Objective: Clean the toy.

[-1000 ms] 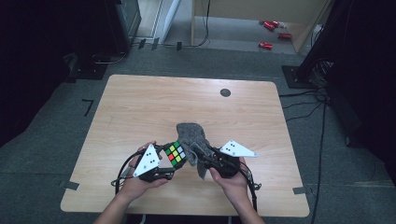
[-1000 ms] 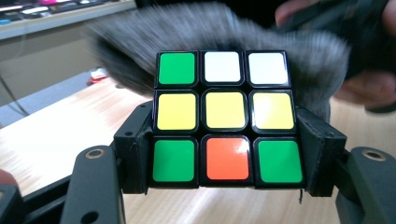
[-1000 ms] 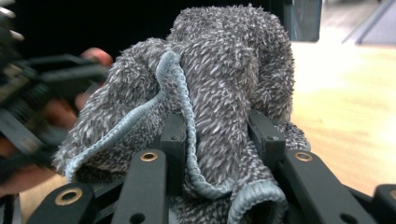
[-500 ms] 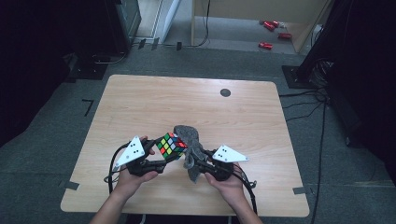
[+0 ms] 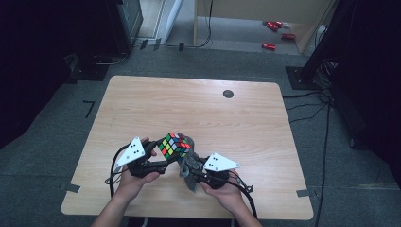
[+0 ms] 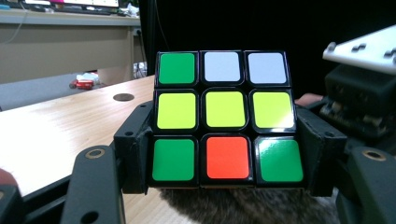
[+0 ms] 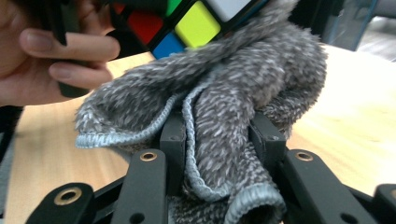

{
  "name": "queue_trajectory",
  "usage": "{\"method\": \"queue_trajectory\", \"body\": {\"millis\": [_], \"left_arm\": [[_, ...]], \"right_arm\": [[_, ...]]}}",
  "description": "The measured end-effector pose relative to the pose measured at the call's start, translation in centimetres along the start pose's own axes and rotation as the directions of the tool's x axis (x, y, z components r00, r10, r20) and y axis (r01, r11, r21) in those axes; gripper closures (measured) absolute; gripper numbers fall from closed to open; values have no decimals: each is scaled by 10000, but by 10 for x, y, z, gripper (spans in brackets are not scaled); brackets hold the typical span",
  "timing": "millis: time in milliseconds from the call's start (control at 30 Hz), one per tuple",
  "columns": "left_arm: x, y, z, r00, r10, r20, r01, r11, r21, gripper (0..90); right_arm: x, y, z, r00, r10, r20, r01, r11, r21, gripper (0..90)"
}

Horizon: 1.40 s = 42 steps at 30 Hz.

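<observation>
Above the near edge of a wooden desk [image 5: 142,101], the right claw [image 7: 217,135] grips a bunched grey cloth [image 7: 243,88], pressed against the underside of a colour cube [image 6: 224,116] clamped between the left claw's [image 6: 224,154] jaws, clear of the desktop.

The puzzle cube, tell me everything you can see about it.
The puzzle cube is a black-framed three-by-three with glossy colour stickers. The face toward the left tool's camera shows green, white, white on top, three yellows across the middle, and green, orange, green below. The left tool clamps it from both sides, holding it above the wooden table. A fuzzy grey cloth, gripped by the right tool, presses against the cube's underside.
</observation>
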<state>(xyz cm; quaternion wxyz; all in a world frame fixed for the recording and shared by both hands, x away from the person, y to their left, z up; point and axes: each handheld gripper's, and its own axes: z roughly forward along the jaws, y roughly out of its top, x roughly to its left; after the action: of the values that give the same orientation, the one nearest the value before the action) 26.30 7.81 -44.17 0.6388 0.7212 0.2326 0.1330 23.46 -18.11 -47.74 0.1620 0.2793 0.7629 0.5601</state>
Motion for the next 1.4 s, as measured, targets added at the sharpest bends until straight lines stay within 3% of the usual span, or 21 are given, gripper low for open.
{"method": "queue_trajectory", "body": {"millis": [67, 167, 267, 367, 500, 600, 633, 700, 967, 1067, 1167, 1233, 1400], "left_arm": [[0, 0, 0, 10000, 46, -46, -46, 10000, 26, 347], [0, 0, 0, 10000, 10, -49, -10, 10000, 44, 347], [-2, 0, 2, 10000, 55, -24, -54, 10000, 30, 347], [-3, 1, 1, 10000, 82, -53, -82, 10000, 2, 347], [-1, 0, 0, 9998, 53, -192, -52, 10000, 39, 347], [0, 0, 0, 9998, 8, -176, -7, 10000, 84, 347], [0, -1, 0, 9999, 6, -161, -5, 10000, 93, 347], [-1, -1, 1, 9999, 1, -144, 1, 10000, 95, 347], [-1, 0, 1, 9998, -43, -215, 45, 9999, 109, 347], [0, 0, 0, 9998, -55, -189, 56, 10000, 41, 347], [-1, -1, 2, 9999, 1, -106, 0, 9999, 145, 347], [-2, -2, 3, 9999, 62, -113, -60, 9997, 229, 347], [-1, -1, 2, 9997, 8, -225, -4, 9998, 181, 347]], "right_arm": [[-4, 4, -6, 9997, 18, 253, -12, 9998, -215, 650], [-11, 8, -13, 9974, 599, 407, -567, 9955, -765, 652], [-6, 5, -9, 9990, 403, 201, -392, 9978, -528, 651], [5, 0, 2, 9998, -8, -201, 10, 9999, 104, 649], [10, -1, 6, 9994, -241, -266, 253, 9985, 478, 646], [1, 4, -2, 10000, -22, 18, 22, 9998, 174, 648], [-5, 6, -9, 9994, 307, 167, -303, 9993, -221, 650], [-10, 8, -13, 9983, 522, 272, -507, 9972, -546, 651], [11, 0, 4, 9998, -119, -153, 123, 9997, 231, 650], [6, 5, -3, 9998, -197, 84, 197, 9998, 32, 651], [-7, 11, -15, 9981, 372, 489, -340, 9973, -647, 654], [-12, 12, -17, 9971, 571, 504, -530, 9955, -790, 655], [3, 3, -3, 10000, 54, -58, -54, 10000, -48, 653]]}}
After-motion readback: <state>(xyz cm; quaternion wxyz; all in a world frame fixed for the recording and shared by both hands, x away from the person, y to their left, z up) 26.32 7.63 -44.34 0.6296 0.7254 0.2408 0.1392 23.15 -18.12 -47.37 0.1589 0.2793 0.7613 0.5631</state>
